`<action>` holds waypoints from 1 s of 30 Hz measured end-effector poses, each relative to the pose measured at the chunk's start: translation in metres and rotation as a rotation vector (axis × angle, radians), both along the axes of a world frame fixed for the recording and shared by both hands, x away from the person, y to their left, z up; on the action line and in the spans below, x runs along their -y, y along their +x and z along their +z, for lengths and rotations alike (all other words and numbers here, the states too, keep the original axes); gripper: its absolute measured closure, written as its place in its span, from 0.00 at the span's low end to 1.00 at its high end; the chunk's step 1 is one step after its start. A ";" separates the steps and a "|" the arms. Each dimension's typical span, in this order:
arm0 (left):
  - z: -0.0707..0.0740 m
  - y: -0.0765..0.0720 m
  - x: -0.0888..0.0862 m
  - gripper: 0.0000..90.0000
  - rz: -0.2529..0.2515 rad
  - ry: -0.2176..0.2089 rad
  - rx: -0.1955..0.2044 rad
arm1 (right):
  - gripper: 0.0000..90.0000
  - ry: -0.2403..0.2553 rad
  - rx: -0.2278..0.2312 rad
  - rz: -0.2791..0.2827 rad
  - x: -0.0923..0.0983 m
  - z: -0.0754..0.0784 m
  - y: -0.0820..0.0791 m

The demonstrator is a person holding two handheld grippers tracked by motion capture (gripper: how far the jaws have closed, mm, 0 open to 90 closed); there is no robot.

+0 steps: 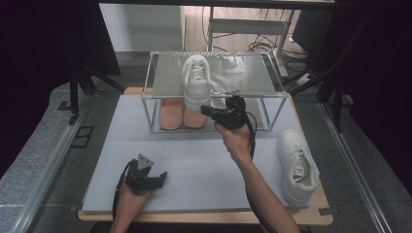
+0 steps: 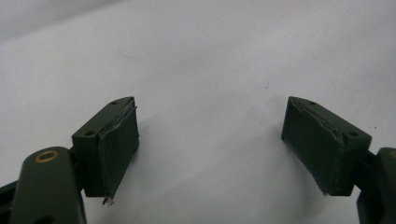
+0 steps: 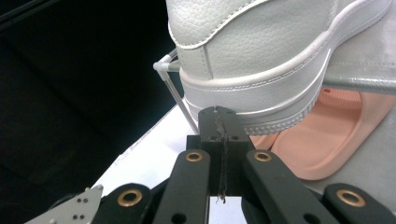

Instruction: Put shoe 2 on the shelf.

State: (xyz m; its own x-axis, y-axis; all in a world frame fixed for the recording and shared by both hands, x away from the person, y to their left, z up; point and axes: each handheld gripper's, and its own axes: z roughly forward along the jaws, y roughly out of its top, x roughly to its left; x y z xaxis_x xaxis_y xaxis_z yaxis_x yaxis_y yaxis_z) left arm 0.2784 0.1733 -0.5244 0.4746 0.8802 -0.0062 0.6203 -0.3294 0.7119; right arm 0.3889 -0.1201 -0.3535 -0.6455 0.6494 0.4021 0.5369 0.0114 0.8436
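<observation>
A white sneaker (image 1: 197, 80) stands on the top shelf of a clear shoe rack (image 1: 252, 80), its heel overhanging the front edge. My right gripper (image 1: 204, 110) is held just in front of that heel. In the right gripper view its jaws (image 3: 218, 114) are pressed together with nothing between them, their tips right under the sneaker's (image 3: 261, 51) heel sole; whether they touch it I cannot tell. A pink slipper (image 3: 327, 135) lies on the lower level behind. My left gripper (image 1: 163, 177) rests low at the table's front left, open (image 2: 212, 140) over bare tabletop.
A pair of pink slippers (image 1: 171, 114) sits under the rack's shelf. A second white sneaker (image 1: 297, 165) lies on the table's right side, near the edge. The pale table (image 1: 204, 165) spreads between the two hands. The rack's thin corner post (image 3: 163, 67) stands left of the heel.
</observation>
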 end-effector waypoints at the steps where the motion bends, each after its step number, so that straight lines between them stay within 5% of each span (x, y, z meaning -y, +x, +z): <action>1: 0.000 0.000 0.000 0.21 0.000 0.000 0.000 | 1.00 0.000 -0.001 0.000 -0.002 0.000 0.002; 23: 0.000 0.000 -0.001 0.21 -0.001 -0.005 -0.005 | 1.00 -0.047 -0.010 -0.047 -0.025 -0.001 0.038; 30: 0.000 0.001 -0.001 0.21 -0.002 -0.006 -0.004 | 1.00 -0.028 -0.020 -0.049 -0.033 -0.003 0.046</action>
State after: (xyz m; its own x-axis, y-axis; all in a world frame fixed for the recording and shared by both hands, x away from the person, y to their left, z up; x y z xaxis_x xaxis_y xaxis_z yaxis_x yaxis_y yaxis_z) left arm 0.2789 0.1740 -0.5245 0.4761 0.8793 -0.0131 0.6228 -0.3266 0.7110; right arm 0.4346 -0.0868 -0.3569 -0.6046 0.6910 0.3961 0.5543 0.0079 0.8323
